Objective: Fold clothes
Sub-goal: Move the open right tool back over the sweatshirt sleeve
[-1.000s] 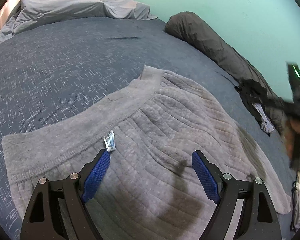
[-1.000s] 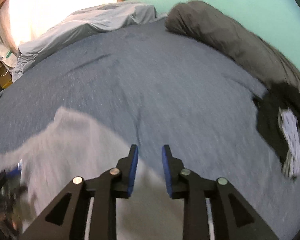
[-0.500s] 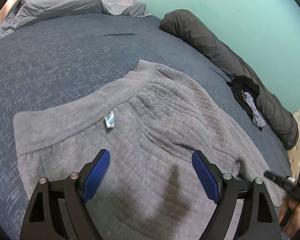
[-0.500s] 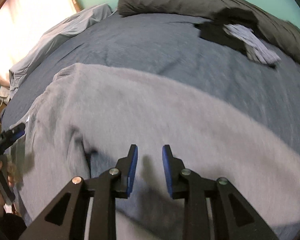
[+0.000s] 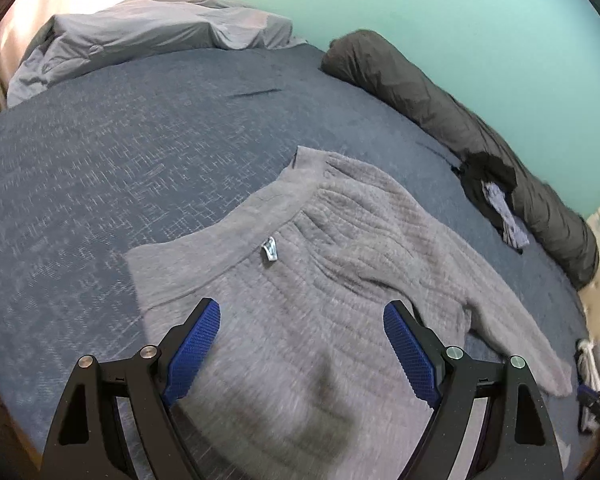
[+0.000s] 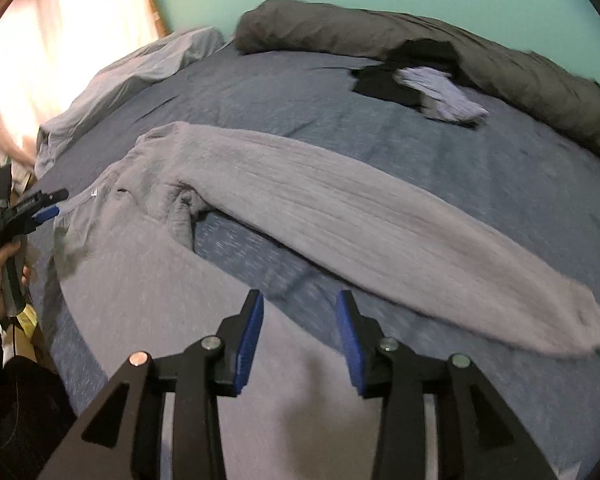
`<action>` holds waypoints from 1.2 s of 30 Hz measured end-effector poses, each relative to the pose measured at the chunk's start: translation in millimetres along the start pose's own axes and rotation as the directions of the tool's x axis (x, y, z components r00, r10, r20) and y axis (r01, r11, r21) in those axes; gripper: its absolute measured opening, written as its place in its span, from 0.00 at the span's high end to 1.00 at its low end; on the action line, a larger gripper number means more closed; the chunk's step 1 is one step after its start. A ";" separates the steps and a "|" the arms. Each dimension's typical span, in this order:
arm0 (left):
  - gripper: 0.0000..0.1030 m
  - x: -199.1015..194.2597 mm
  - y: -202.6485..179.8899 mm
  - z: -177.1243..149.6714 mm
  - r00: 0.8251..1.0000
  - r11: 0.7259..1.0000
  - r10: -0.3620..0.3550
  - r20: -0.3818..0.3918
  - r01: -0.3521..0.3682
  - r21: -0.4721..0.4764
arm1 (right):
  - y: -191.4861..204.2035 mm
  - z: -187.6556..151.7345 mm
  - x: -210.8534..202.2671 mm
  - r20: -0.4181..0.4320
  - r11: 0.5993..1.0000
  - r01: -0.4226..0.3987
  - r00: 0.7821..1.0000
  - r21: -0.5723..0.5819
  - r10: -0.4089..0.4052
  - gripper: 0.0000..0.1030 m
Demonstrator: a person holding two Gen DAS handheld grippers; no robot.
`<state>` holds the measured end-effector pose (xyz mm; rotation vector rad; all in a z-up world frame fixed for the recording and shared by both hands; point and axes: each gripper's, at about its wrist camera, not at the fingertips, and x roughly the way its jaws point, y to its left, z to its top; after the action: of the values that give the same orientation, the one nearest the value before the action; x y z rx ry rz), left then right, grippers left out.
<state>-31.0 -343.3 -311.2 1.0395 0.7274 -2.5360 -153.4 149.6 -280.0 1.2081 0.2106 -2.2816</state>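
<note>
Grey ribbed trousers (image 5: 340, 248) lie spread on the blue bed (image 5: 100, 168), waistband towards the pillows, a small label (image 5: 269, 249) at the waist. My left gripper (image 5: 300, 344) is open and empty, hovering above the waist area. In the right wrist view the trousers (image 6: 340, 216) have their legs spread apart, the far leg stretching right to a cuff (image 6: 580, 332). My right gripper (image 6: 300, 324) is open and empty above the gap between the legs. The left gripper (image 6: 40, 208) shows at the far left, held by a hand.
A rolled dark grey duvet (image 5: 460, 128) runs along the green wall. A black garment with a striped cloth (image 6: 432, 88) lies beside it. A grey-blue pillow and sheet (image 5: 148, 28) lie at the bed's head. A wooden edge (image 5: 4, 408) borders the bed at lower left.
My right gripper has opened wider and swung over to the trouser legs. My left gripper has drawn back a little from the waistband and stays open.
</note>
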 end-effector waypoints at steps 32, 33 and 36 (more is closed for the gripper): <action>0.16 -18.7 41.5 -43.5 0.965 0.999 0.025 -0.262 -0.016 0.037 | -199.2 -228.2 -146.4 -0.122 0.778 0.283 0.958 0.561 -0.260 0.50; 0.16 -16.6 42.2 -44.9 0.964 0.999 0.024 -0.266 -0.016 0.033 | -204.3 -233.9 -147.9 -0.133 0.764 0.291 0.955 0.576 -0.264 0.50; 0.16 -12.8 45.2 -46.3 0.963 1.000 0.022 -0.270 -0.016 0.024 | -216.4 -250.2 -150.4 -0.158 0.740 0.307 0.951 0.599 -0.267 0.50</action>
<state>24.4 -353.7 -345.5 1.4123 0.7561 -2.4160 -21.3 484.5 -329.6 1.6644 -0.4025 -2.6944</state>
